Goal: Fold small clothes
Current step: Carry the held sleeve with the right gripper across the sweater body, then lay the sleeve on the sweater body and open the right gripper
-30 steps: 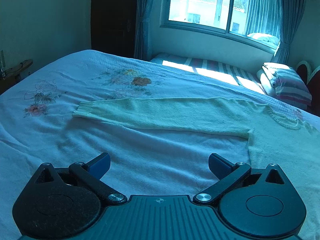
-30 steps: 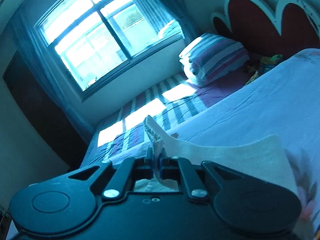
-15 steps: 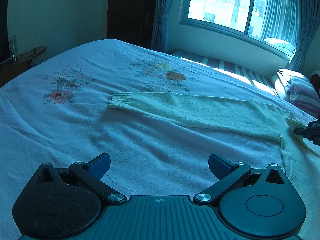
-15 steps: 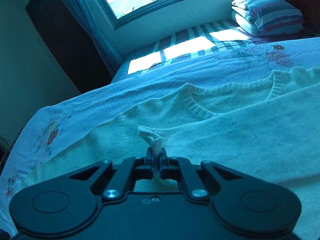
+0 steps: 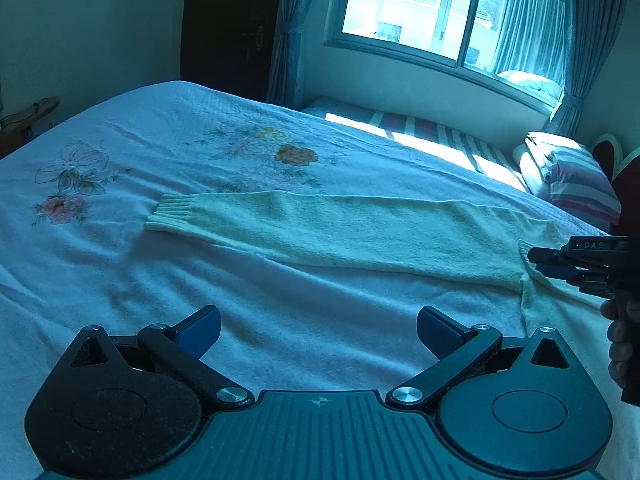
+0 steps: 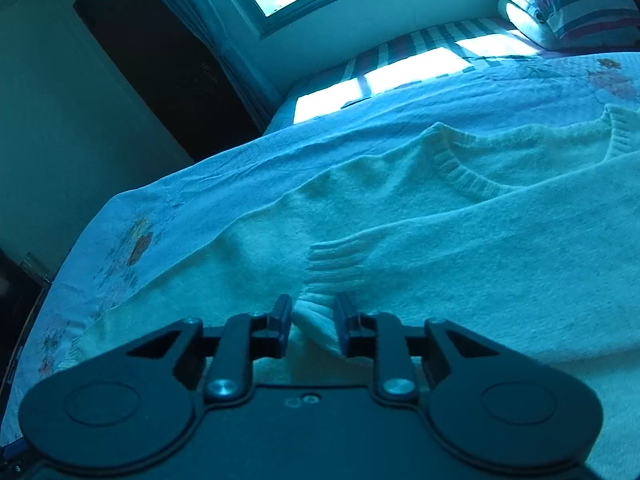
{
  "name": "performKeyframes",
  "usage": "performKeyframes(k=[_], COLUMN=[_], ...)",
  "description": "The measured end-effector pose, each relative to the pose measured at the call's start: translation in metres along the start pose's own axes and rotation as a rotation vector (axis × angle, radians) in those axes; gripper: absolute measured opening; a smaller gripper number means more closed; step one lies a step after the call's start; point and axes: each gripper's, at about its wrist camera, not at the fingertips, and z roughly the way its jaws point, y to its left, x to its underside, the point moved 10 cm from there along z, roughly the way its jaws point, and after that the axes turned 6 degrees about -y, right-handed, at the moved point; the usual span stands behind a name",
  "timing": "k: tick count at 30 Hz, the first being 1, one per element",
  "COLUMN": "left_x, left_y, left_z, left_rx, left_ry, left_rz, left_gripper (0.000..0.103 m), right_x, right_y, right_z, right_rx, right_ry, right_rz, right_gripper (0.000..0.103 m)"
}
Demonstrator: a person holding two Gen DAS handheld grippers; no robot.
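**Item:** sweater (image 5: pixel 360 232), pale knit, lying flat on the bed (image 5: pixel 160 128). One sleeve (image 5: pixel 280 220) stretches out leftward across the flowered bedspread and is not yet folded. The other sleeve (image 6: pixel 500 248) is laid across the body, with its ribbed cuff (image 6: pixel 332 264) resting on the chest below the neckline (image 6: pixel 460 172).

**Right hand-held gripper** (image 6: pixel 312 324): your jaws have just been opening. The cuff's edge sits between them, but the pads stand clear of it on both sides, so nothing is gripped. In the left wrist view this tool (image 5: pixel 560 264) appears at the right edge, over the sweater's shoulder.

**Left hand-held gripper** (image 5: pixel 318 330): jaws wide apart and empty, hovering over bare bedspread on the near side of the outstretched sleeve, well apart from its cuff (image 5: pixel 172 214).

**Step in hand:** by the look of it, you are releasing the first sleeve fold.

**Next move calls for:**
- Draw the right tool back without dragging the cuff out of place.
- Take your left tool forward and to the left, to the ribbed cuff of the outstretched sleeve.
- Pinch only the knit, not the bedspread beneath.
- Carry that sleeve rightward over the body.

**Also present:** striped pillow (image 5: pixel 572 184), far right.
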Motion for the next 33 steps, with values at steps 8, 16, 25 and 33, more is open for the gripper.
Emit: performKeyframes(k=[8, 16, 25, 33], left_x=[-0.017, -0.003, 0.019, 0.015], left_y=[-0.112, -0.224, -0.265, -0.258], left_z=[0.047, 0.080, 0.106, 0.139], left_rx=[0.197, 0.315, 0.341, 0.356], left_ry=[0.019, 0.093, 0.200, 0.220], left_rz=[0.025, 0.094, 0.026, -0.165], left_gripper=[0.103, 0.071, 0.055, 0.034], right_x=[-0.014, -0.027, -0.021, -0.016], right_y=[-0.035, -0.126, -0.185, -0.225], right_z=[-0.086, -0.165, -0.198, -0.211], right_rx=[0.044, 0.205, 0.237, 0.208], right_ry=[-0.129, -0.240, -0.256, -0.264], right_rz=[-0.004, 0.088, 0.161, 0.313], right_gripper=[0.026, 0.026, 0.027, 0.030])
